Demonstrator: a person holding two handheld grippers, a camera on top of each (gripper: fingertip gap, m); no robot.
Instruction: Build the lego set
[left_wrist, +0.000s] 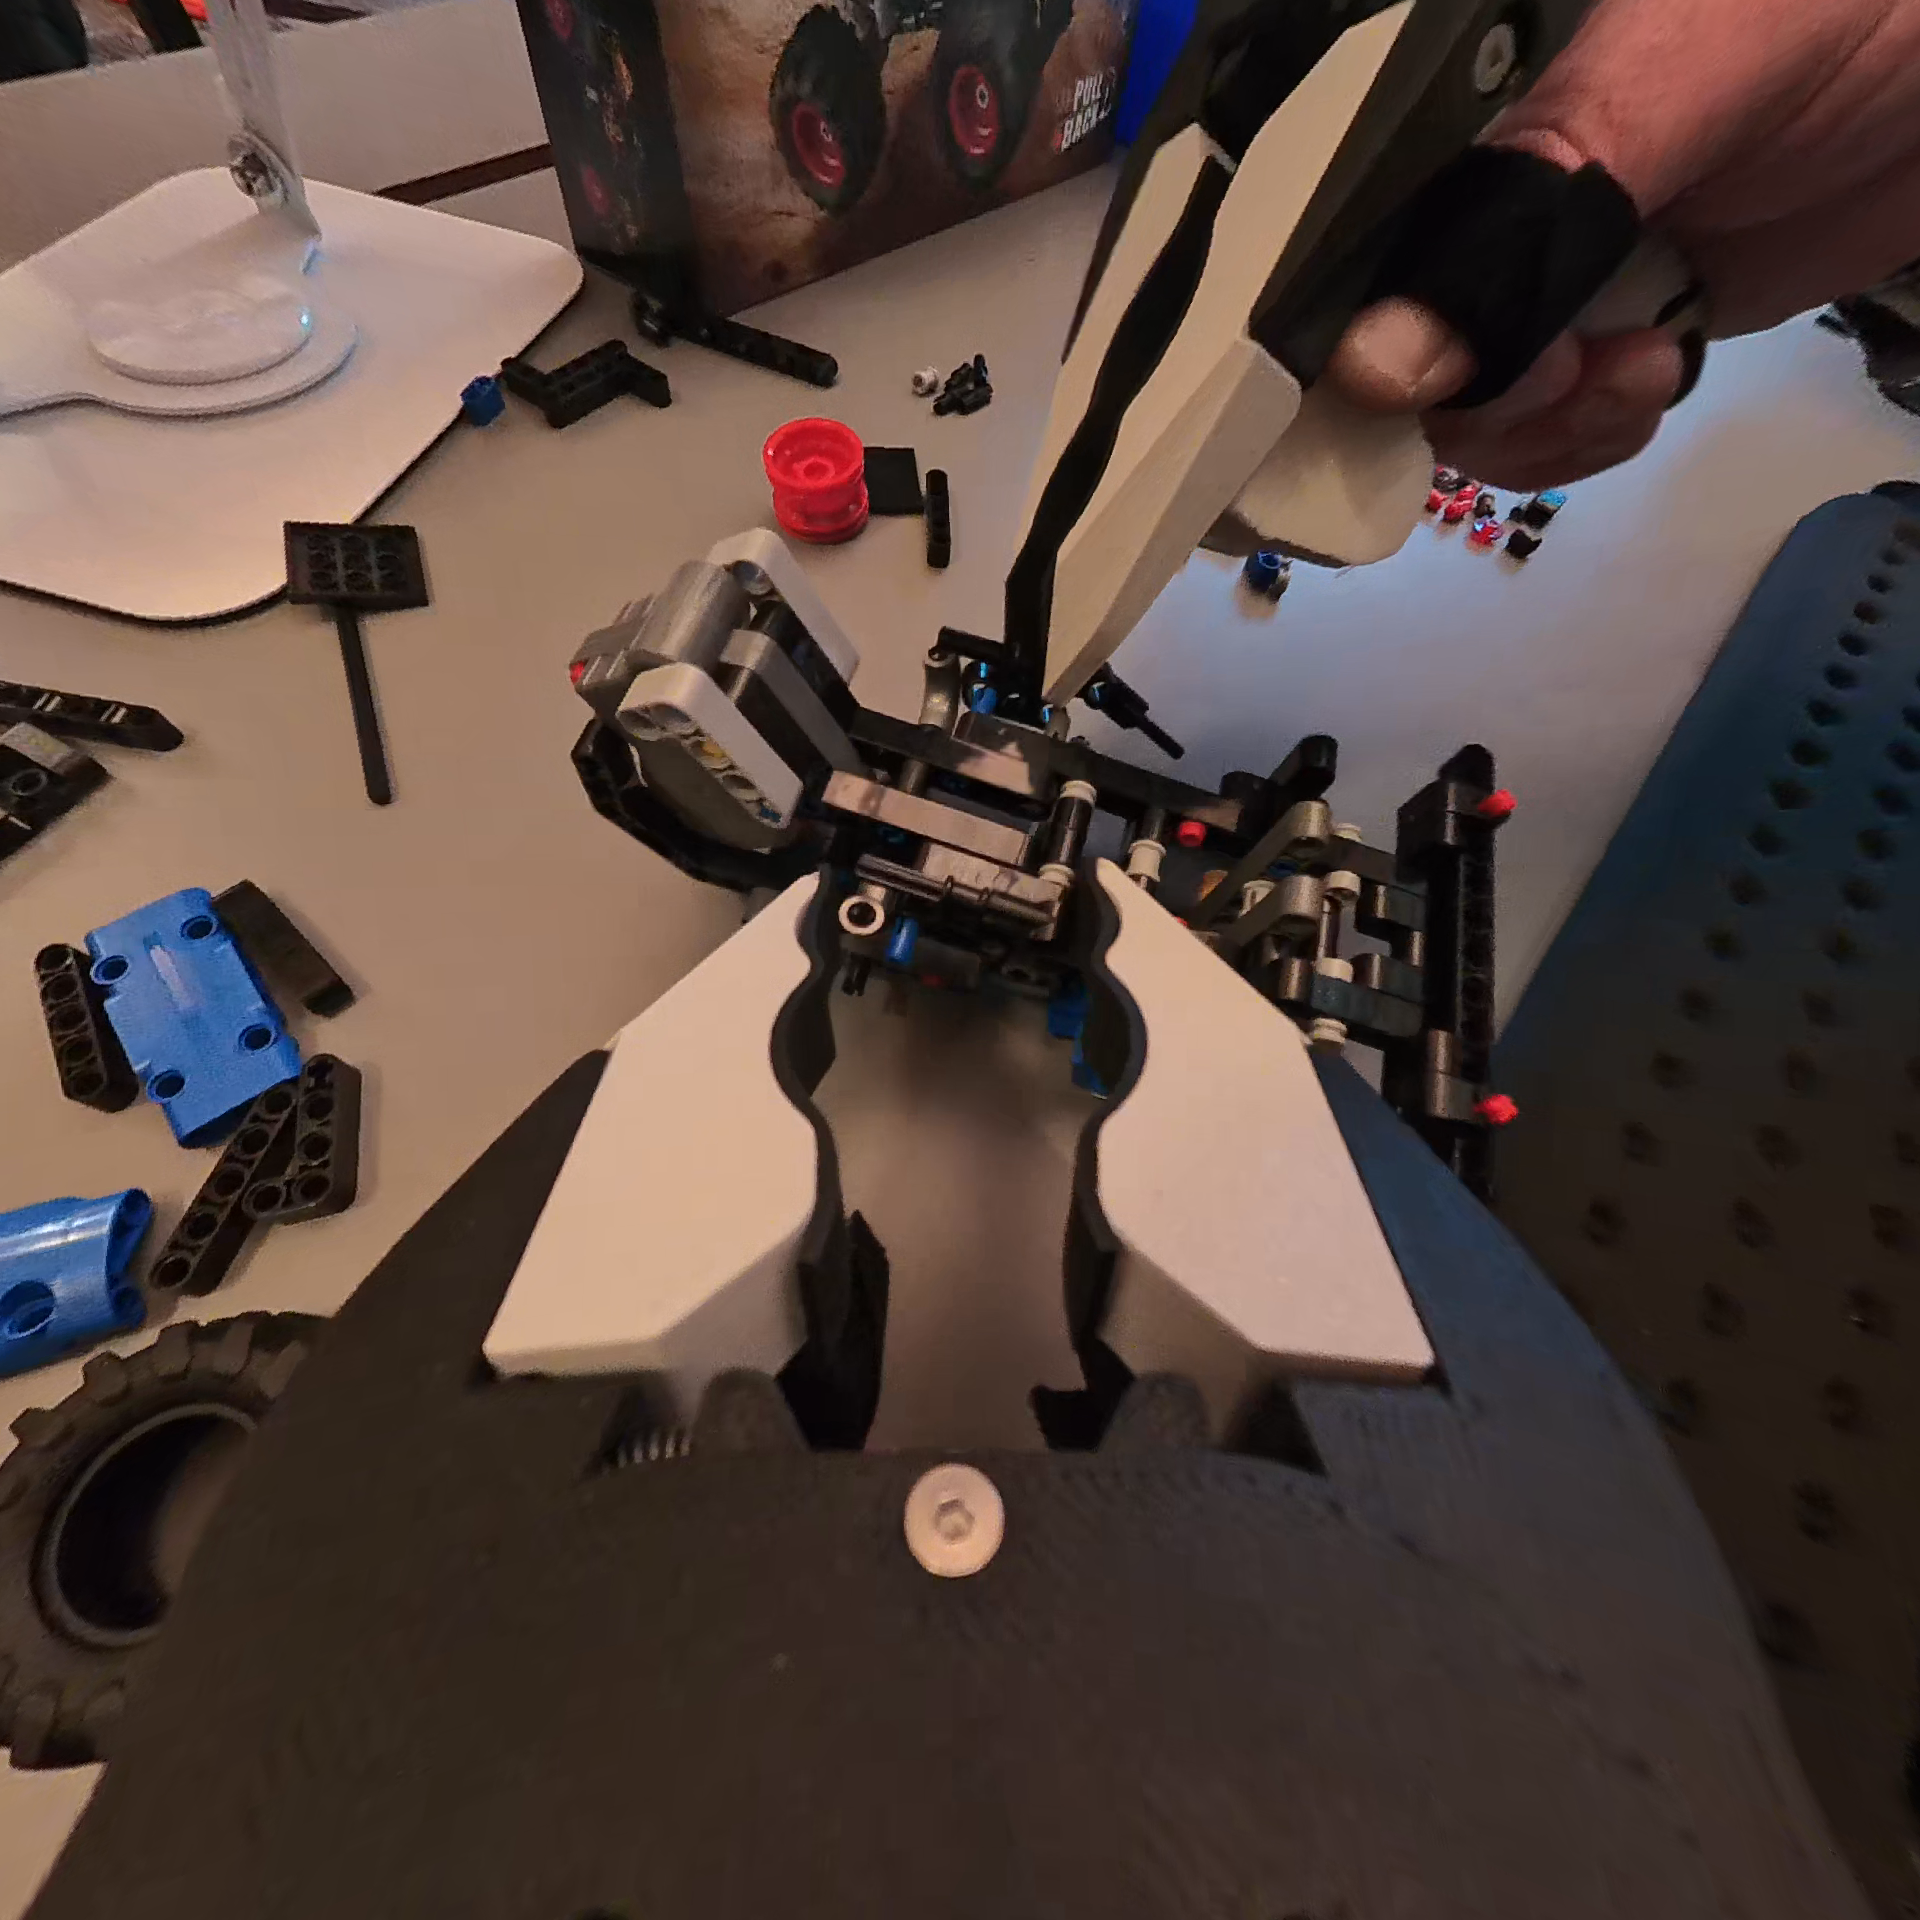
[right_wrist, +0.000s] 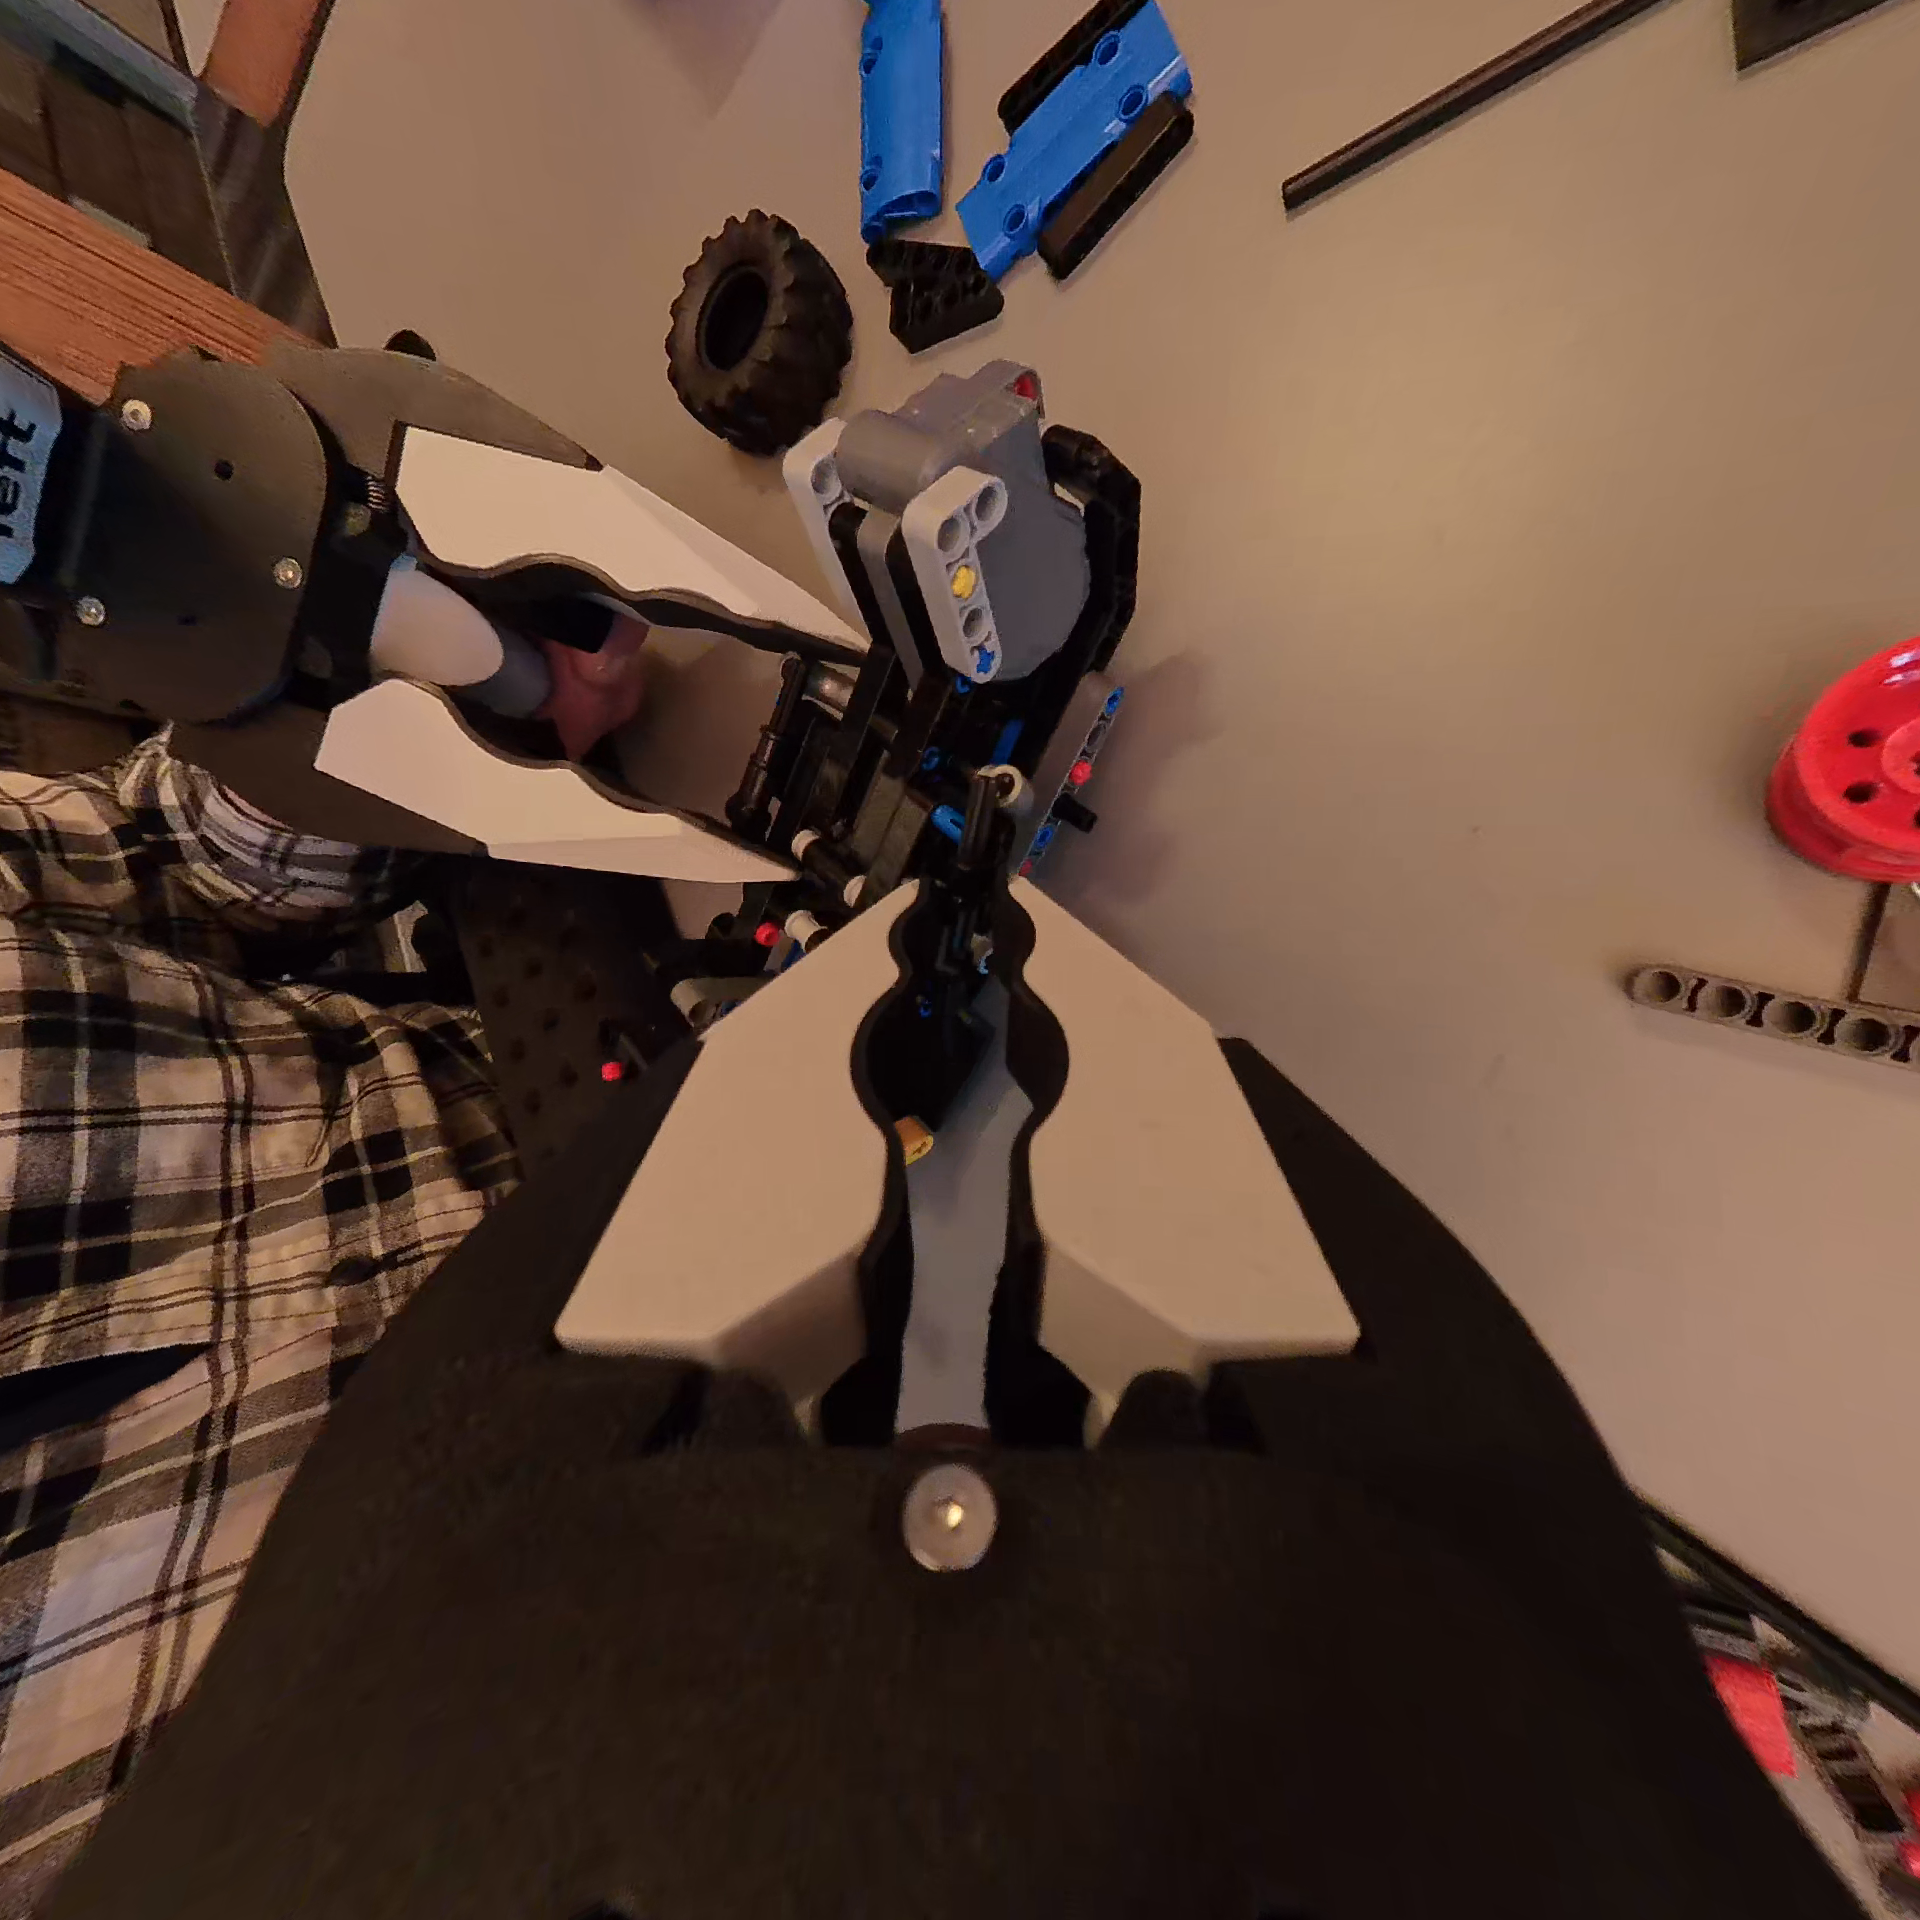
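Note:
The partly built Lego chassis (left_wrist: 1049, 821), black with a grey motor block (left_wrist: 707, 675) at its left end, sits on the pale table. My left gripper (left_wrist: 956, 894) is shut on the near end of the chassis, one finger on each side. My right gripper (left_wrist: 1039, 681) comes down from the upper right, and its tips are shut on a small black piece on top of the chassis. In the right wrist view my right gripper (right_wrist: 968, 894) pinches that black piece (right_wrist: 961, 935). The left gripper (right_wrist: 821, 758) clamps the chassis (right_wrist: 883, 748) from the left.
A red wheel hub (left_wrist: 816, 478), a black tyre (left_wrist: 104, 1507), blue panels (left_wrist: 192, 1013) and several black beams lie to the left. The set's box (left_wrist: 831, 135) and a white stand base (left_wrist: 208, 343) are behind. A dark perforated mat (left_wrist: 1745, 1039) is on the right. A grey beam (right_wrist: 1777, 1013) lies nearby. The grippers' ends are close to 5 cm from one another. The right tips stand about 12 cm off the red wheel hub (left_wrist: 816, 478). It is also in sight in the right wrist view (right_wrist: 1840, 745).

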